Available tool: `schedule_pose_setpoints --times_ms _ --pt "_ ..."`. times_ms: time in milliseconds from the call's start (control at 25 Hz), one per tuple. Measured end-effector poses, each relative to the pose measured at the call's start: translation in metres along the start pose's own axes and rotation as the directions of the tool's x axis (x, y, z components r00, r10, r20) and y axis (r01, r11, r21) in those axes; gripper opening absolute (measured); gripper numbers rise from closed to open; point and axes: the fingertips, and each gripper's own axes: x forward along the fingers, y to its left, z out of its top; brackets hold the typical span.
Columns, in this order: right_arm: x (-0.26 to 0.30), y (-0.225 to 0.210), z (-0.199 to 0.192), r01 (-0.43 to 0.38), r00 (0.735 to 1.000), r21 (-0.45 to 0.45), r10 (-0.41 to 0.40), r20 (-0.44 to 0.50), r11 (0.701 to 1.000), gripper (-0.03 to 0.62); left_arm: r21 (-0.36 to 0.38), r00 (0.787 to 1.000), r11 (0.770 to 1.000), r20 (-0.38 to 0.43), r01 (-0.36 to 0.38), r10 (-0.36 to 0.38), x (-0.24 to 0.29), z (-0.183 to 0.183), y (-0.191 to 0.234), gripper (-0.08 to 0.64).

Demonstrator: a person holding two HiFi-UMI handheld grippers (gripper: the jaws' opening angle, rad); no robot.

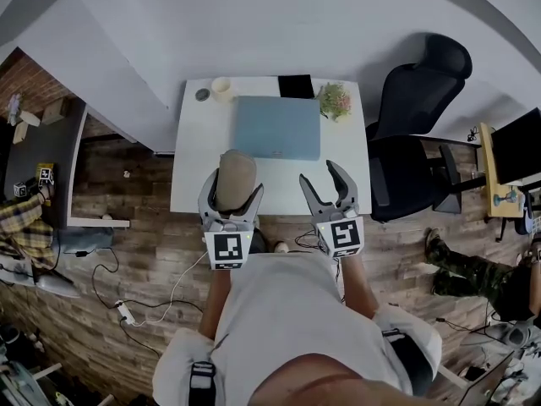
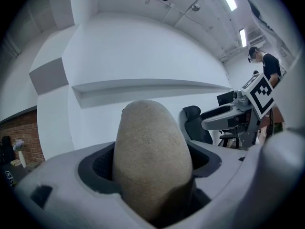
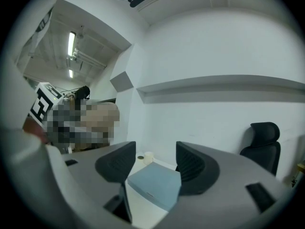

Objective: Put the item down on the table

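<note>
The item is a tan, rough-skinned, rounded oblong (image 1: pixel 236 169). It stands upright between the jaws of my left gripper (image 1: pixel 232 184), which is shut on it above the near left part of the white table (image 1: pixel 193 189). In the left gripper view the item (image 2: pixel 151 151) fills the gap between the dark pads (image 2: pixel 101 165), and its lower end is hidden. My right gripper (image 1: pixel 320 174) hovers over the table's near edge to the right, open with nothing between its fingers (image 3: pixel 116 162).
A closed blue laptop (image 1: pixel 278 127) lies mid-table. Behind it stand a cup (image 1: pixel 222 87), a small dark disc (image 1: pixel 202 95), a black object (image 1: pixel 296 85) and a small plant (image 1: pixel 335 100). A black office chair (image 1: pixel 418 125) is right of the table. Cables cross the wooden floor.
</note>
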Motion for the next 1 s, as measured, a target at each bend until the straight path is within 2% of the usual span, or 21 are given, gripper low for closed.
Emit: schedule_pose_setpoints --times_ms 600,840,1000 --pt "0.087 0.005 0.012 0.030 1.000 -0.012 -0.030 -0.007 0.999 0.265 -0.009 0.999 0.999 0.020 0.040 -0.040 0.056 -0.011 0.073 0.413" --pt "0.118 0.010 0.011 0.061 0.997 -0.026 -0.062 -0.051 0.998 0.264 -0.027 0.998 0.998 0.023 0.053 -0.053 0.071 -0.020 0.105 0.413" --pt "0.144 0.024 0.014 0.045 0.997 -0.025 -0.047 -0.064 0.999 0.262 -0.042 0.998 0.997 0.016 0.060 -0.059 0.079 -0.031 0.128 0.413"
